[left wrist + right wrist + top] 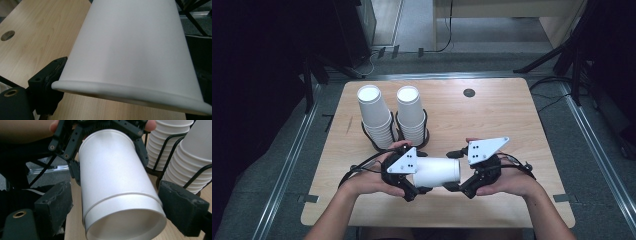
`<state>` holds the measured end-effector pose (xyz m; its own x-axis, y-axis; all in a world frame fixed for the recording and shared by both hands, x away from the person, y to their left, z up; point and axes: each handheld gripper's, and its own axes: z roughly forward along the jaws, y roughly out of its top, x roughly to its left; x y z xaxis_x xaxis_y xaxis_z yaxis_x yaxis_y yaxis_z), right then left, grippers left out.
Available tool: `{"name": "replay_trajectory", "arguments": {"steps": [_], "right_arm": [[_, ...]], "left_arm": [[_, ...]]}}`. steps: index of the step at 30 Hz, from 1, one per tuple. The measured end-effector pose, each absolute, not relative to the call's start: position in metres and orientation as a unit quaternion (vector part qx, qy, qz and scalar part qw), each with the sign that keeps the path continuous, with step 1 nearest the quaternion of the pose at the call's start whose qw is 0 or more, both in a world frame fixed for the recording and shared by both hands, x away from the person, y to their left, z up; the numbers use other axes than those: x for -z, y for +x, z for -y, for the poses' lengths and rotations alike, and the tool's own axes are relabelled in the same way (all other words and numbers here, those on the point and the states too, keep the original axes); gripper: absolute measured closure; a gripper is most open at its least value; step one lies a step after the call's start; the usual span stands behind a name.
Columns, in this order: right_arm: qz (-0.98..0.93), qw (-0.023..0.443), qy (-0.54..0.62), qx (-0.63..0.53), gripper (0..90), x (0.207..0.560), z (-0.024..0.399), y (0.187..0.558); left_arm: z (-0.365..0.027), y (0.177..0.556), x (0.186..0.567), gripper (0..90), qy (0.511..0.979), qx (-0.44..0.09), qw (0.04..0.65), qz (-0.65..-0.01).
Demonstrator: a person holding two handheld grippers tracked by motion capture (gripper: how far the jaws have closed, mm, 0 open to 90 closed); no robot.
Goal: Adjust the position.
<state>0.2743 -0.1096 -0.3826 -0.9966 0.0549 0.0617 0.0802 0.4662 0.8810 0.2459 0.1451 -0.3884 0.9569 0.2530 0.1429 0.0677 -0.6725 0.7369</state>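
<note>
Landmark: the white paper cup [438,172], lying on its side above the near middle of the pale wooden surface [512,125].
Cup axis: I read its long axis as running left to right across the surface; it looks like two cups nested, a seam ringing the body near the mouth.
Cup direction: the open rim faces my right gripper [454,170]; the closed base end sits inside my left gripper [417,175].
Left gripper: I have it clenched on the cup at its base end, jaws pressed on either side of the cup in the right gripper view.
Right gripper: released; its two black padded jaws stand apart on either side of the cup's rim, and I cannot tell whether either pad touches it.
Behind the cup: two tall stacks of white paper cups [373,116] [410,114] stand upside down in black wire holders [424,134], just beyond the left gripper.
Far side: a round dark cable hole [469,93] in the surface, well apart from the cup.
Beyond the right gripper: bare surface.
</note>
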Motion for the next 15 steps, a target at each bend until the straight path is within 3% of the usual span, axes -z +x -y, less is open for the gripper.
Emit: {"name": "replay_trajectory", "arguments": {"steps": [15], "right_arm": [[0.876,-0.007,-0.034,0.481,19.5,0.3919,0.1019,0.2717]], "left_arm": [[-0.1429,0.2448,0.3917,6.8,0.915,-0.121,0.376,-0.079]]}}
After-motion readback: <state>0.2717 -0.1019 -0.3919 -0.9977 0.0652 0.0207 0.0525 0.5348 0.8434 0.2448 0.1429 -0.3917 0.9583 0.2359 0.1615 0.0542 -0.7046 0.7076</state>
